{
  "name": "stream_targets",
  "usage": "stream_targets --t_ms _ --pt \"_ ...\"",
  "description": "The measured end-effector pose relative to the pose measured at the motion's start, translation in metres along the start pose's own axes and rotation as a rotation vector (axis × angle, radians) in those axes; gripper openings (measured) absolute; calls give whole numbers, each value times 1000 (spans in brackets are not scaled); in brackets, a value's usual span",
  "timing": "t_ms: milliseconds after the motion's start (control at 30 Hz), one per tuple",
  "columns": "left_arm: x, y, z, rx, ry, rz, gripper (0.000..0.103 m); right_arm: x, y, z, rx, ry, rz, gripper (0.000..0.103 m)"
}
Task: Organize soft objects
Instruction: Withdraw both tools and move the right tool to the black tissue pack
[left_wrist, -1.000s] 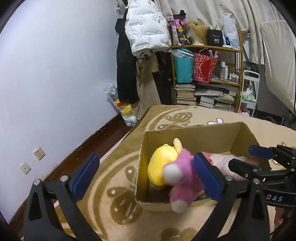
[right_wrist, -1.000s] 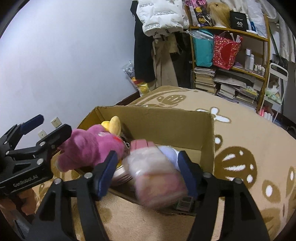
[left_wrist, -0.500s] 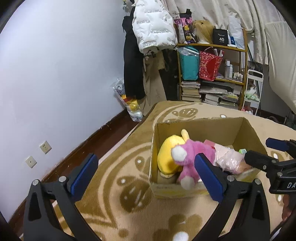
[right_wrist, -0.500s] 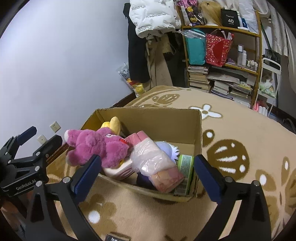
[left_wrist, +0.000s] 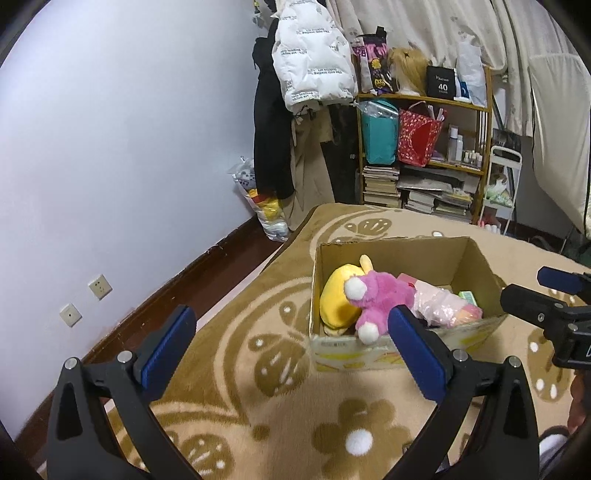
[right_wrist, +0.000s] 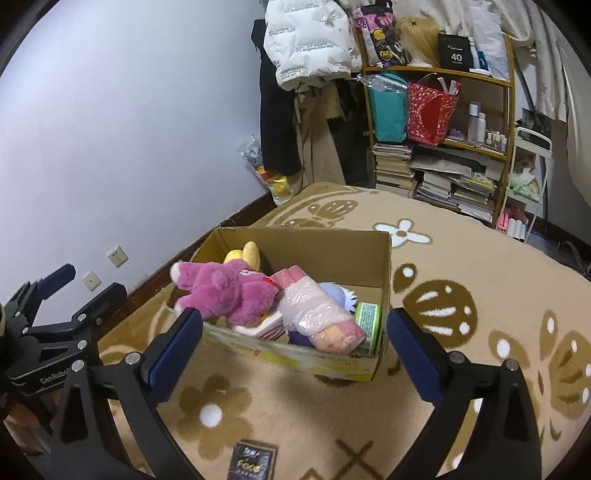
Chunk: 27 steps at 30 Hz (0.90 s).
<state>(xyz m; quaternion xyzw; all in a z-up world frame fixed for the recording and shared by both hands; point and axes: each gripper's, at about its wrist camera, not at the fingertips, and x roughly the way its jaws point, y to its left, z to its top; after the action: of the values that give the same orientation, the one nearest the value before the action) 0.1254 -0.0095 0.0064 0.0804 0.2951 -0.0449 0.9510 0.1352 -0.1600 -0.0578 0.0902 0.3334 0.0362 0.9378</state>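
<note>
A cardboard box (left_wrist: 399, 251) (right_wrist: 317, 243) stands on the beige patterned carpet. In it lie a pink plush bear (left_wrist: 380, 295) (right_wrist: 229, 291), a yellow plush (left_wrist: 336, 299) (right_wrist: 245, 255) and a pink toy wrapped in plastic (left_wrist: 443, 306) (right_wrist: 317, 314). My left gripper (left_wrist: 291, 347) is open and empty, in front of the box and apart from it. My right gripper (right_wrist: 295, 350) is open and empty, in front of the box's near wall. Each gripper shows at the edge of the other's view.
A small dark card pack (right_wrist: 253, 459) lies on the carpet (right_wrist: 480, 295) near the right gripper. A shelf (left_wrist: 424, 155) with books and bags, hanging coats (left_wrist: 288, 129) and a plastic bag (left_wrist: 266, 206) stand along the far wall. Bare floor (left_wrist: 207, 273) runs along the left wall.
Both grippers have pulled back and up from the box, open. The pink bear and the wrapped pink toy, between the fingers a second ago, now lie in the box.
</note>
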Motion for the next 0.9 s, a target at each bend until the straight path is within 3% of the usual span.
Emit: stream_targets --t_ms 533,900 --pt "-59 11 -33 -7 2 -39 103 -26 27 -56 -12 55 -25 103" --pt "-51 18 -50 -4 39 -89 103 2 27 -92 -19 163 -14 103"
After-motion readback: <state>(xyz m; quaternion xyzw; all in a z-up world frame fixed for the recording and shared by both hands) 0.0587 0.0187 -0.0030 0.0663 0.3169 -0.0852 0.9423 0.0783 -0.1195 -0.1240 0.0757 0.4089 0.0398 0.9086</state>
